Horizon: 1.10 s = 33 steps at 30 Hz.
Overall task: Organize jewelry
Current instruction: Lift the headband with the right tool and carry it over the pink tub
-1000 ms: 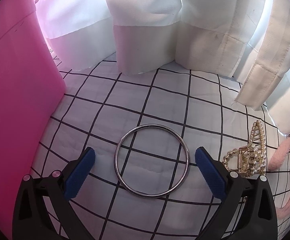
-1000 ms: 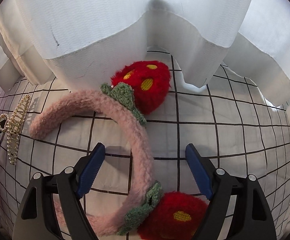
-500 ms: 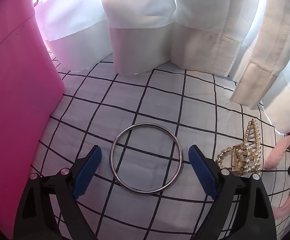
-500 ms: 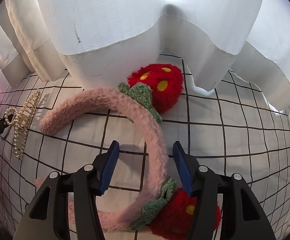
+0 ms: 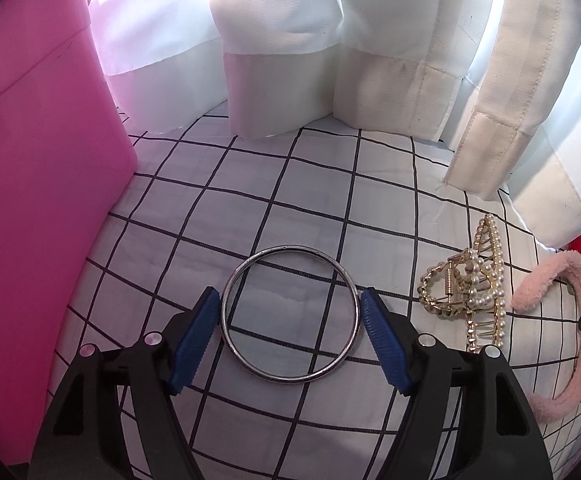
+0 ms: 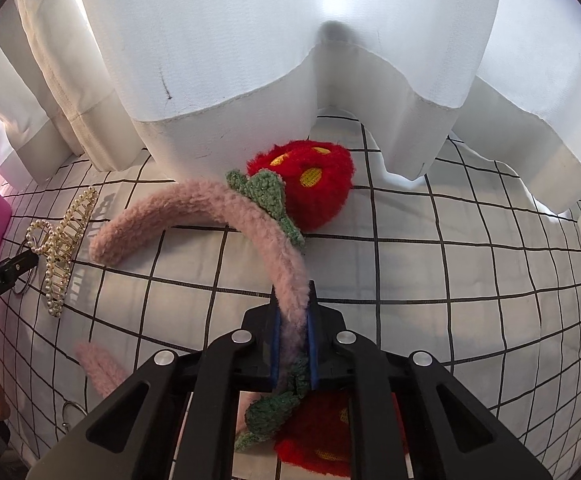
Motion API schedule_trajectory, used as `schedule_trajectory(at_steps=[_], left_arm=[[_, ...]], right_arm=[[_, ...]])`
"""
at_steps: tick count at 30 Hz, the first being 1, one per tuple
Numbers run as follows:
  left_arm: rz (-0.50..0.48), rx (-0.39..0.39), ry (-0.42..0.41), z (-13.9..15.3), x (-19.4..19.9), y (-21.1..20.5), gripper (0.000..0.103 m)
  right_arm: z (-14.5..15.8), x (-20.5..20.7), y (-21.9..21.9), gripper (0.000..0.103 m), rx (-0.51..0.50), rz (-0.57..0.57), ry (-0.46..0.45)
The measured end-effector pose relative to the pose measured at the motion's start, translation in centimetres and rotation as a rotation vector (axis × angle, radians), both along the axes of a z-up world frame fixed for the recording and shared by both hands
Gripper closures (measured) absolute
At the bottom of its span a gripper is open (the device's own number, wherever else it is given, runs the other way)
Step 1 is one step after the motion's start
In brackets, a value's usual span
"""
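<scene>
My left gripper (image 5: 290,340), pads spread, brackets the metal bangle (image 5: 289,313) lying flat on the checked cloth (image 5: 310,184). My right gripper (image 6: 292,344) pinches the pink headband (image 6: 250,220); the pearl hair claw (image 5: 470,296) lies between them.

The right hand-held gripper (image 6: 292,334), wide apart a second ago with the pink headband (image 6: 250,224) lying loose between its blue pads, is now clamped on the band's fuzzy arc just ahead of the near green leaf, which has slid in from 6 o'clock to sit right at the pads. The left hand-held gripper (image 5: 290,338) has also narrowed: its pads, once well clear of the silver bangle (image 5: 289,313), now sit just beside the ring at 9 and 3 o'clock (whether they touch the metal is unclear).
</scene>
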<state>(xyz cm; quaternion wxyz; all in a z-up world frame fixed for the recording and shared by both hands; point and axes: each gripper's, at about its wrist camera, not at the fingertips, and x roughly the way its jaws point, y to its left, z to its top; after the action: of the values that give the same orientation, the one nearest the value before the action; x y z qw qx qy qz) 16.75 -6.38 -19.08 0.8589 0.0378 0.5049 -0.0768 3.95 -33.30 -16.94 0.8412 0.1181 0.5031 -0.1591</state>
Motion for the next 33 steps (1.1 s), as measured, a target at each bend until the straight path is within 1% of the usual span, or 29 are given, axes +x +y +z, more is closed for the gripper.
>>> schedule_trajectory(at_steps=[11, 12, 17, 21, 25, 30, 33], left_arm=[[-0.013, -0.028, -0.062, 4.2, -4.1, 0.6, 0.033], [-0.018, -0.03, -0.067, 4.8, -4.1, 0.9, 0.033], [-0.045, -0.044, -0.112, 7.9, -5.0, 1.4, 0.033], [-0.055, -0.067, -0.163, 11.4, -6.0, 2.1, 0.033], [-0.044, -0.077, -0.23, 14.9, -6.6, 3.3, 0.033], [0.017, -0.097, -0.305, 19.2, -7.2, 6.9, 0.033], [0.065, -0.088, -0.335, 21.3, -7.3, 9.6, 0.033]], right_arm=[[5.0, -3.3, 0.9, 0.093, -0.044, 0.016, -0.102], [5.4, -3.9, 1.1, 0.093, -0.046, 0.017, -0.114], [8.2, -4.3, 1.9, 0.093, -0.057, 0.036, -0.163], [10.9, -3.7, 3.5, 0.093, -0.058, 0.061, -0.215], [13.7, -3.3, 5.4, 0.093, -0.057, 0.103, -0.276], [17.3, -1.2, 9.4, 0.093, -0.057, 0.199, -0.343], [19.3, 0.6, 12.5, 0.093, -0.052, 0.27, -0.387]])
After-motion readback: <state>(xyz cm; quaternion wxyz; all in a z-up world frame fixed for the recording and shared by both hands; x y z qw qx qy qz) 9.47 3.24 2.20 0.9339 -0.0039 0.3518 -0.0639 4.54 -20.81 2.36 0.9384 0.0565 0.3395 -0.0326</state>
